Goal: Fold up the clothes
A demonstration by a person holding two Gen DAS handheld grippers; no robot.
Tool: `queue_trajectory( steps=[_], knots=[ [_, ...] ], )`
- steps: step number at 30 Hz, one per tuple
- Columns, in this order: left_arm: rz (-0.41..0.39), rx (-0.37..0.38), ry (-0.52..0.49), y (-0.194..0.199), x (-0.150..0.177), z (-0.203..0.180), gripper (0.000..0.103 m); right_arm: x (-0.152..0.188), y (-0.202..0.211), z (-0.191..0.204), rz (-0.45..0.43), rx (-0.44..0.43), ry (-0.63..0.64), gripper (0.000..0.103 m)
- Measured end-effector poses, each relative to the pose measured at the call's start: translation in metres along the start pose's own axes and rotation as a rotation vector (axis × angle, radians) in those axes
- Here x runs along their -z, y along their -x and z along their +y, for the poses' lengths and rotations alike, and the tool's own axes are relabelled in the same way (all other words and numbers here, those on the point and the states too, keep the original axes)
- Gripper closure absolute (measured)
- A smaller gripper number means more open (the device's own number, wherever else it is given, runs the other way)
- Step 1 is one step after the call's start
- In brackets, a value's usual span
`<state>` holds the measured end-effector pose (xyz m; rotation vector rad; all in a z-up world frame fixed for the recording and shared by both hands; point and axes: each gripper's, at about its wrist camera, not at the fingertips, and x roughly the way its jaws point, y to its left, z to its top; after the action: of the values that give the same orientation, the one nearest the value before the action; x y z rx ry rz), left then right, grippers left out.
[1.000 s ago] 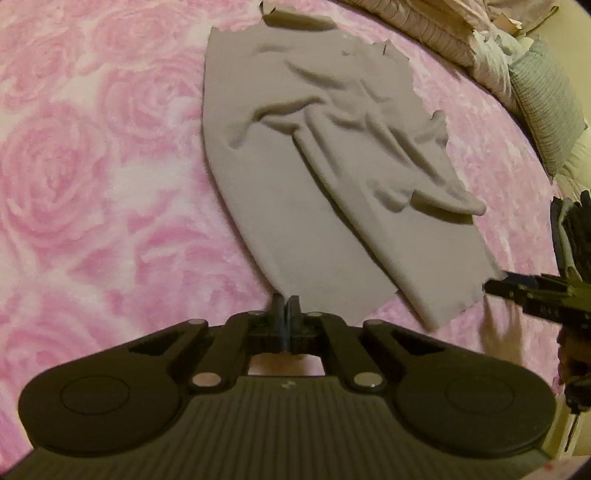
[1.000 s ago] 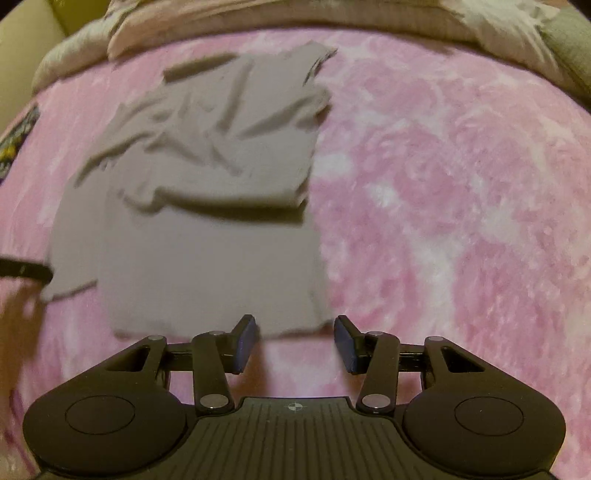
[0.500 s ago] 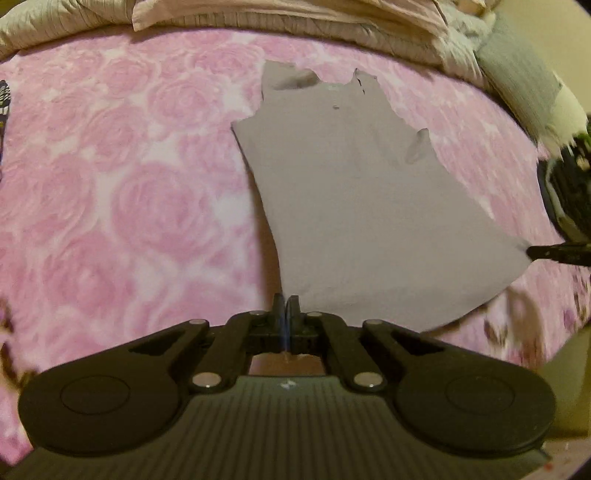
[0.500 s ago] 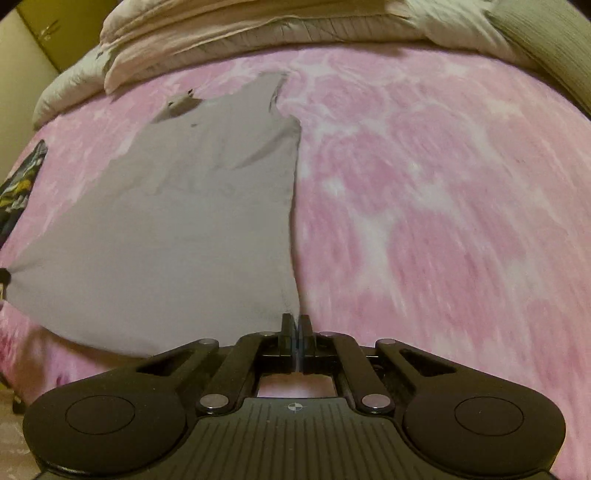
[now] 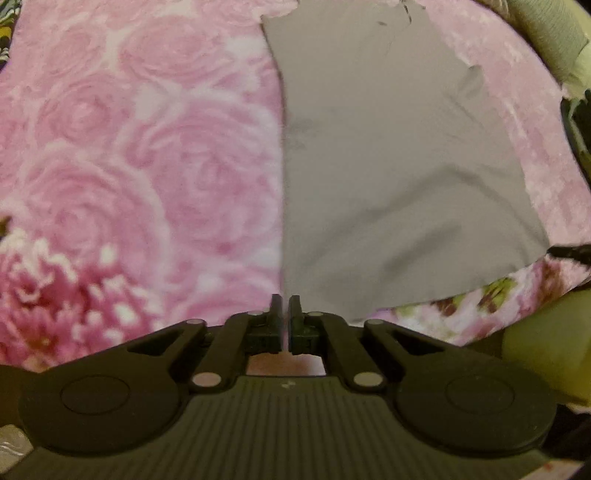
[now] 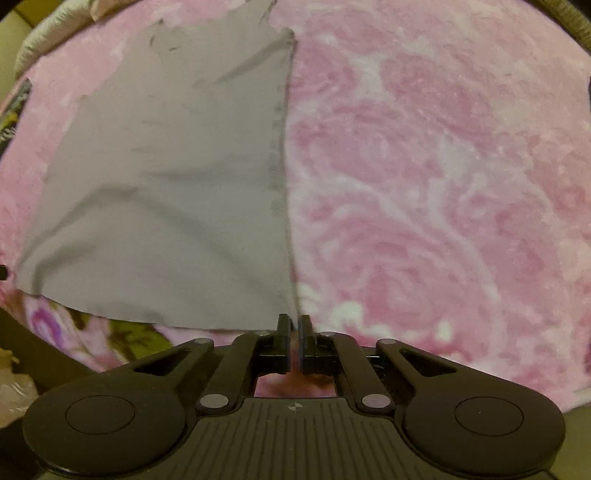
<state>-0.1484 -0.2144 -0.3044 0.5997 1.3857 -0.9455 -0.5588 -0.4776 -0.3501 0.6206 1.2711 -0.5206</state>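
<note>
A grey sleeveless top (image 5: 388, 155) lies stretched flat on a pink rose-patterned bedspread (image 5: 129, 147), neck end far, hem near. My left gripper (image 5: 284, 306) is shut on the hem's left corner. In the right wrist view the same grey top (image 6: 177, 184) spreads to the left, and my right gripper (image 6: 294, 325) is shut on the hem's right corner. The tip of the right gripper (image 5: 569, 253) shows at the far right edge of the left wrist view, at the other hem corner.
The pink bedspread (image 6: 424, 166) covers the bed on all sides of the top. A ribbed grey-green pillow (image 5: 546, 33) lies at the far right. The bed's near edge drops off just below the hem, with darker floral fabric (image 5: 491, 295) there.
The crumpled top has been pulled out flat. My right gripper, open a second ago, has shut on the hem corner. Both grippers have drawn the hem toward the bed's near edge.
</note>
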Motion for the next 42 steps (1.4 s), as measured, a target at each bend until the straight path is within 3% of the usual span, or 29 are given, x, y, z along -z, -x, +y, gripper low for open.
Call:
queue_trajectory(
  steps=[1,3,5,14,20,31,39,42],
  knots=[
    [-0.007,-0.016,-0.01,0.004,-0.001,0.002,0.099,-0.004,0.004,-0.001,-0.009,0.015,0.007,0.094],
    [-0.032,-0.031,-0.016,0.014,-0.008,0.007,0.097,-0.016,0.014,-0.004,-0.04,0.025,0.022,0.073],
    [-0.064,-0.044,-0.025,0.022,-0.021,0.009,0.097,-0.031,0.023,-0.005,-0.073,0.031,0.036,0.068],
    [-0.191,-0.037,-0.202,0.022,-0.133,0.0,0.094,-0.142,0.019,0.023,-0.174,0.022,0.188,0.067],
    [-0.233,-0.001,-0.297,0.012,-0.21,-0.005,0.09,-0.208,-0.001,0.048,-0.158,0.02,0.263,0.067],
    [-0.27,0.0,-0.547,-0.026,-0.33,-0.02,0.085,-0.3,-0.026,0.079,-0.139,0.039,0.444,0.067],
    [-0.246,-0.038,-0.613,-0.072,-0.385,-0.025,0.084,-0.35,-0.06,0.065,-0.117,0.006,0.499,0.067],
    [-0.246,-0.061,-0.623,-0.09,-0.405,-0.026,0.078,-0.365,-0.075,0.063,-0.13,0.004,0.532,0.067]
  ],
)
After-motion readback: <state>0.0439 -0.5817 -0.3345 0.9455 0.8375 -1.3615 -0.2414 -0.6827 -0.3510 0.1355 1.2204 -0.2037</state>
